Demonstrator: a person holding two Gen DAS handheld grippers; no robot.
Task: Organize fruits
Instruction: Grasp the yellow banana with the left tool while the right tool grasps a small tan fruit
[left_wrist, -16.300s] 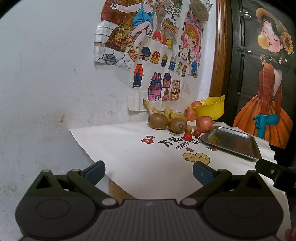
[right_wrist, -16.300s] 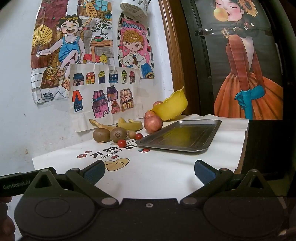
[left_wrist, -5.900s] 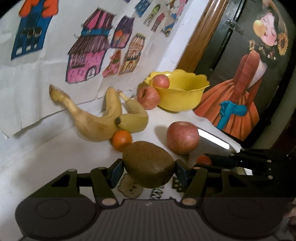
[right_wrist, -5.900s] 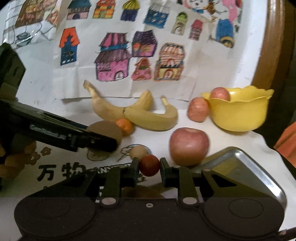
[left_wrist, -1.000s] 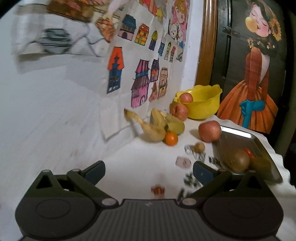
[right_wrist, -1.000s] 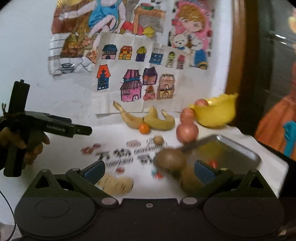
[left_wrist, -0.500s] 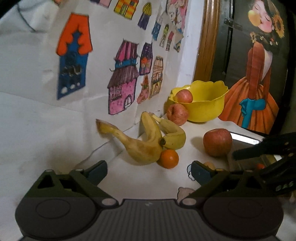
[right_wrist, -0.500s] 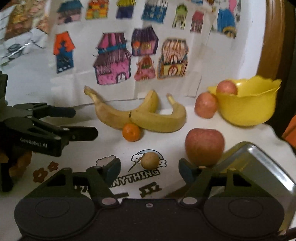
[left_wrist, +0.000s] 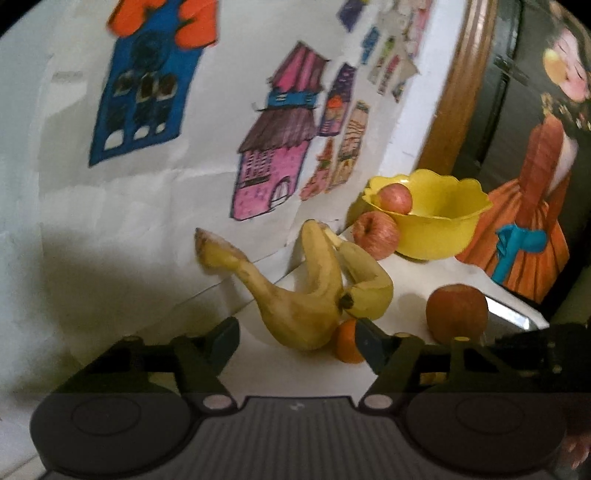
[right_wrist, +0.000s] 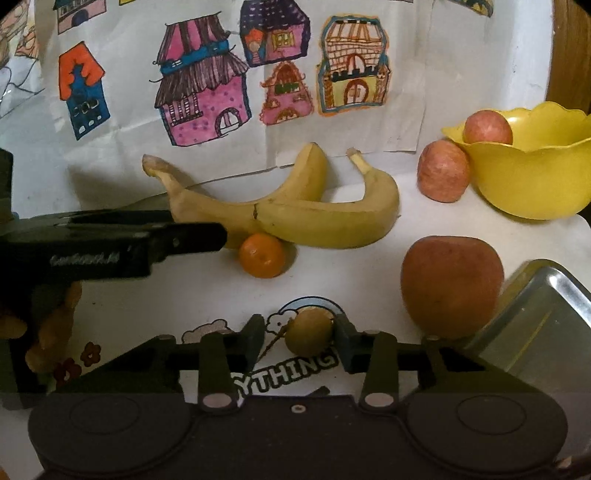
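The right gripper (right_wrist: 300, 335) is low over the tabletop (right_wrist: 155, 295), its jaws parted around a small round yellowish-brown fruit (right_wrist: 308, 331). The right pad looks to be touching it; the left pad stands off with a gap, so nothing is gripped. The fruit sits on the printed paper covering, over a cartoon cloud and the letters "YTHING".

The left gripper (left_wrist: 295, 338) hangs open in front of the bananas (left_wrist: 306, 295), which lie against the wall between its spread fingers but beyond the tips. A small orange (right_wrist: 262, 254) rests just in front of the bananas, touching them; in the left view the right finger covers part of it.

A large red apple (right_wrist: 451, 286) stands just beside the corner of a metal tray (right_wrist: 535, 317), whose inside is cut off by the frame. Further back a yellow bowl (right_wrist: 532, 177) holds one apple, with another apple (right_wrist: 442, 171) touching its outer wall. The left view is blurred and dim.
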